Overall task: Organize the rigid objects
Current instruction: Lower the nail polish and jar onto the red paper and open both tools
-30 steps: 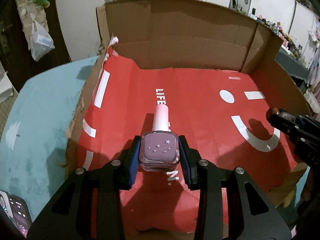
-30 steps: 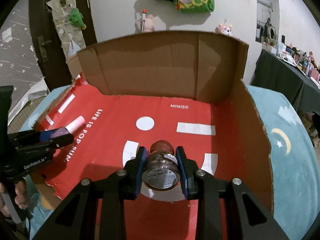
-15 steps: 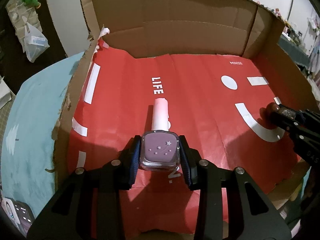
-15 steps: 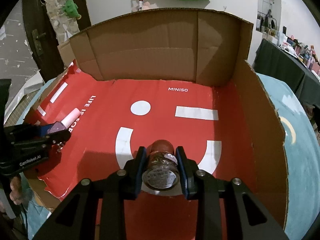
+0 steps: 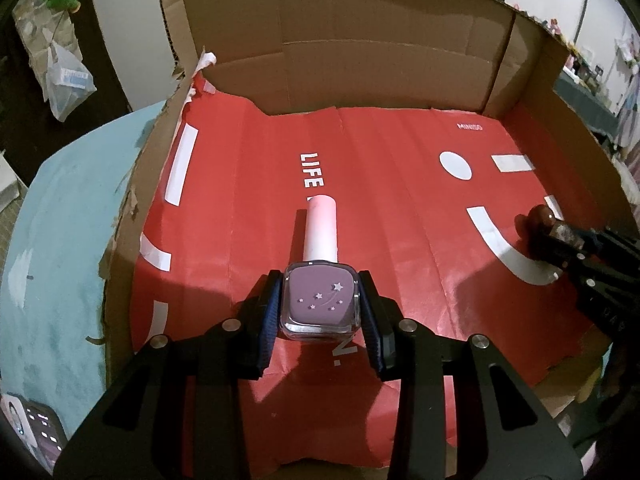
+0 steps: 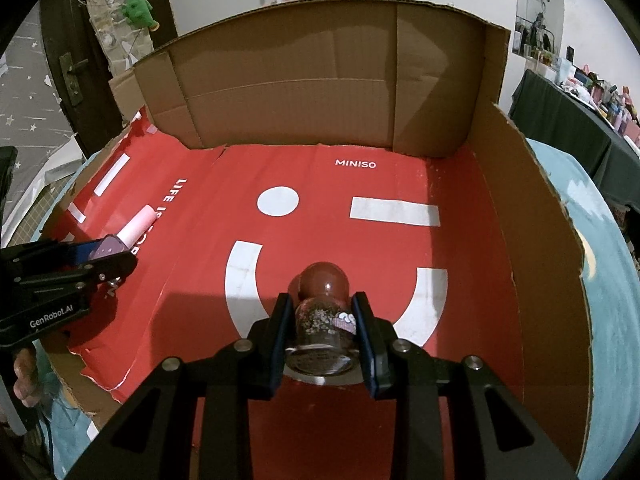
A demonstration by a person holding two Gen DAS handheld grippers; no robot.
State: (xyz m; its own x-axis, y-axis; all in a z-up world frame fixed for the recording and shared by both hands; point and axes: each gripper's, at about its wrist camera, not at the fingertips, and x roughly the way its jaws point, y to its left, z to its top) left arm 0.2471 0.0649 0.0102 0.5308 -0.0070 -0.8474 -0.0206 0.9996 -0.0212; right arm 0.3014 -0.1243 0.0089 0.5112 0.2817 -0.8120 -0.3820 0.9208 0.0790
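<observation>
nail polish bottle point(image 5: 320, 304) left in box point(image 5: 360, 60) | glass jar point(image 6: 322, 332) right, well apart

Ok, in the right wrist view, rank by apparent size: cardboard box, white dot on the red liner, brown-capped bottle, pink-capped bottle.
1. cardboard box
2. brown-capped bottle, though nearness to the camera enlarges it
3. white dot and pink-capped bottle: look alike, unranked

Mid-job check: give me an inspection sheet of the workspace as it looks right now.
Surface: cardboard box lined with red printed paper, on a light blue cover.
Job's things: purple nail polish bottle, pink cap; glass bottle with round brown cap.
Clutter: phone at left edge.
Grippers: left tool shut on the polish; right tool shut on the glass bottle.
Cables: nothing seen.
Surroundings: door, green plush toy, dark table with small items.
</observation>
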